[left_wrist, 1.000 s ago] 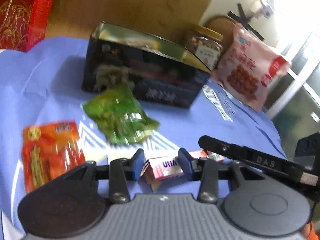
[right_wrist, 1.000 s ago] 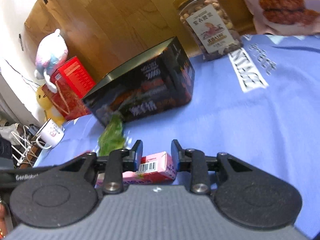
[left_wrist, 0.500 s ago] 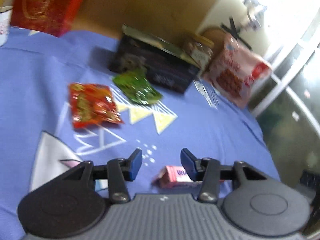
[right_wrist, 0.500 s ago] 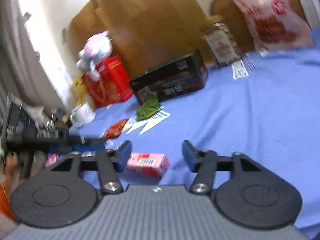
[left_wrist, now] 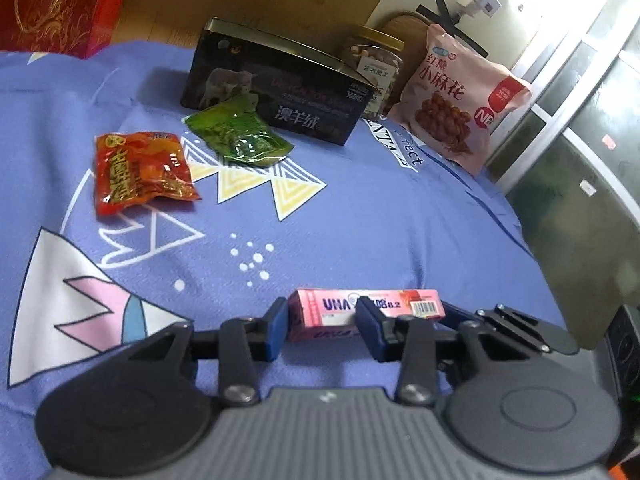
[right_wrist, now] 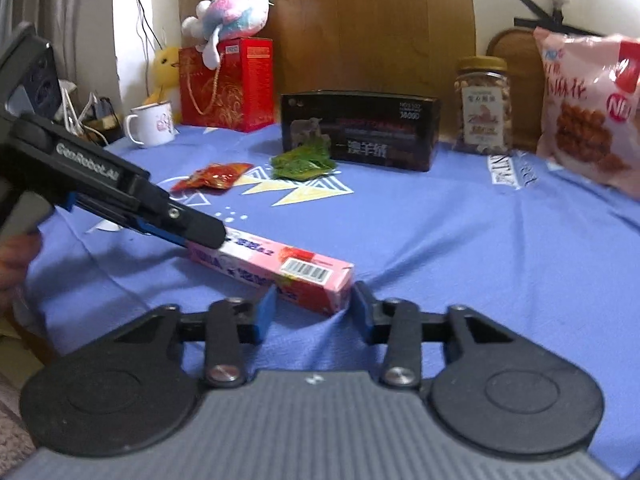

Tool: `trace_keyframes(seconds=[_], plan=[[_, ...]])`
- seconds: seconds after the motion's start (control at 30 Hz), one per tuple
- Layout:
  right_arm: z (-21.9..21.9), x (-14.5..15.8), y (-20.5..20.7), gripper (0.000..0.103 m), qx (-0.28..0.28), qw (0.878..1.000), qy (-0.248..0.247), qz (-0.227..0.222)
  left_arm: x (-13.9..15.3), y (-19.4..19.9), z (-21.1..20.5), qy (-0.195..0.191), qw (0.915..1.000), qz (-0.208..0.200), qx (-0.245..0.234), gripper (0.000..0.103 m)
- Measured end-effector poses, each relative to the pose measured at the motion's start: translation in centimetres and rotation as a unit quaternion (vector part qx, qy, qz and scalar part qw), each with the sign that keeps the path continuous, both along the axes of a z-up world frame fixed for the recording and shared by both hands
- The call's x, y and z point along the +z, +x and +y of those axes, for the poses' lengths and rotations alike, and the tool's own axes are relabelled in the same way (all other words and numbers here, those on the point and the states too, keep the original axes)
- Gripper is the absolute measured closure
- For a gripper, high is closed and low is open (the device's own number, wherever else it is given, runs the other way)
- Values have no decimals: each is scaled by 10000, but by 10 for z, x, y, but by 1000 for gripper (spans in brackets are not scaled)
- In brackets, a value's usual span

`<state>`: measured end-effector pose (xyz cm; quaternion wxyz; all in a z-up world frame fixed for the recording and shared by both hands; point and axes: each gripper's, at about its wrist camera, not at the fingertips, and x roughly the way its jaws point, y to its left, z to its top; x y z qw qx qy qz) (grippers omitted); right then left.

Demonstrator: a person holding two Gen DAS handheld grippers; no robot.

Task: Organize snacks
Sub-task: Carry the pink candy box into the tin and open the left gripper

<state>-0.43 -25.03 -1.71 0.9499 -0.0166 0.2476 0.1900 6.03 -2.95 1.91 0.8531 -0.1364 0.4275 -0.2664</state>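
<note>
Blue tablecloth, pink candy box lying flat, one end within each tool's spread fingers

Snacks spread across the table.
The candy box lies nearest, two packets further back, the dark box behind them; jar and big bag stand to its right.

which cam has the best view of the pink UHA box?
Right wrist: the pink UHA box shows nearly full length on the blue cloth, barcode visible, one end under the left tongs. Left wrist shows its printed face, partly blocked by fingers.
</note>
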Motion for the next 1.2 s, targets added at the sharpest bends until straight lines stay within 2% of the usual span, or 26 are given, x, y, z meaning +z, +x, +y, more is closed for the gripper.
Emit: trace_keyframes(seconds=[0.17,0.27,0.47,0.63,0.77,0.93,1.03,1.13,1.17,1.2], plan=[[8,7,-4,66,-14,9993,-280,-227,9,4,9,-155,9998,-90,38,67],[9,12,5,68,-67,9994,-254,-215,18,11,10,-167,9997,-172,105,67],[11,39,21,68,-85,9975,-221,-669,39,25,15,-284,9980,-537,181,67],[13,36,62,68,-117,9984,-186,-517,38,64,17,-308,9979,-428,381,67],[14,53,92,68,-190,9970,-94,-740,57,98,15,-353,9957,-736,433,67],[11,76,149,68,-314,9938,-52,-1065,75,158,5,-315,9922,-1062,568,65],[11,77,184,68,-379,9933,-131,-1083,72,197,-1,-282,9921,-1017,679,65],[12,70,214,62,-515,9943,-183,-910,58,227,-6,-218,9931,-875,756,63],[12,67,217,56,-567,9939,-124,-939,53,232,-9,-131,9935,-817,786,63],[11,66,217,56,-628,9935,-67,-944,48,233,-10,5,9937,-779,804,63]])
